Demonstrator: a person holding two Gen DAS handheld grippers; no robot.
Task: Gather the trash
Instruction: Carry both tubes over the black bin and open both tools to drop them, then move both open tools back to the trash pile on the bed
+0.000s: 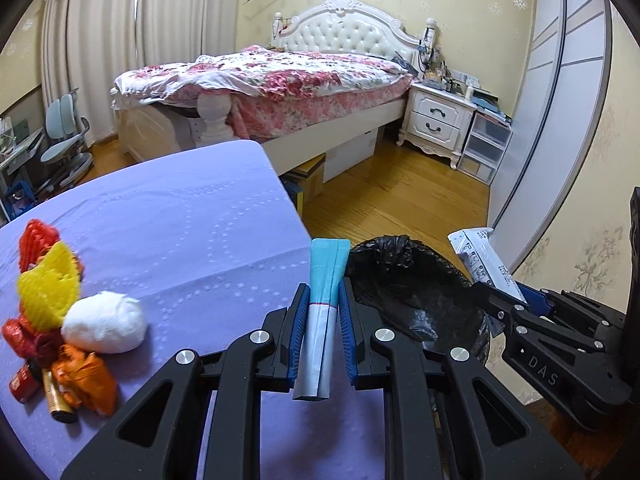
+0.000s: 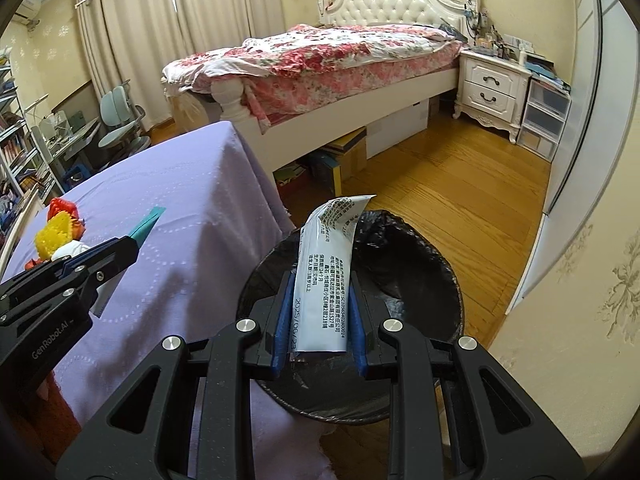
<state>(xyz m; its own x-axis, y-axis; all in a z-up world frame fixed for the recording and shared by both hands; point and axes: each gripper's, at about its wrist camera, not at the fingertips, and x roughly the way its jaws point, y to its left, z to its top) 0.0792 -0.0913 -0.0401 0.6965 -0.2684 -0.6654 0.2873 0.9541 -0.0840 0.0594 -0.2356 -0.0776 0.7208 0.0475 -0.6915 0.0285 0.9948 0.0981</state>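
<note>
Bookshelves (image 2: 12,152) appear only behind the right hand-held gripper (image 2: 320,300), clamping a wrapper (image 2: 324,280)

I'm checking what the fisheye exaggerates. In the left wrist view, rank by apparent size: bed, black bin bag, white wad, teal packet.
1. bed
2. black bin bag
3. teal packet and white wad: look about alike, and the packet sits nearest the camera, so unranked.

A lilac tablecloth (image 1: 168,216) with dotted white loops lay beside a black-lined bin (image 2: 400,280). The bed's quilt (image 1: 280,76) was pink floral, and one wrapper (image 1: 324,280) was teal and white.
</note>
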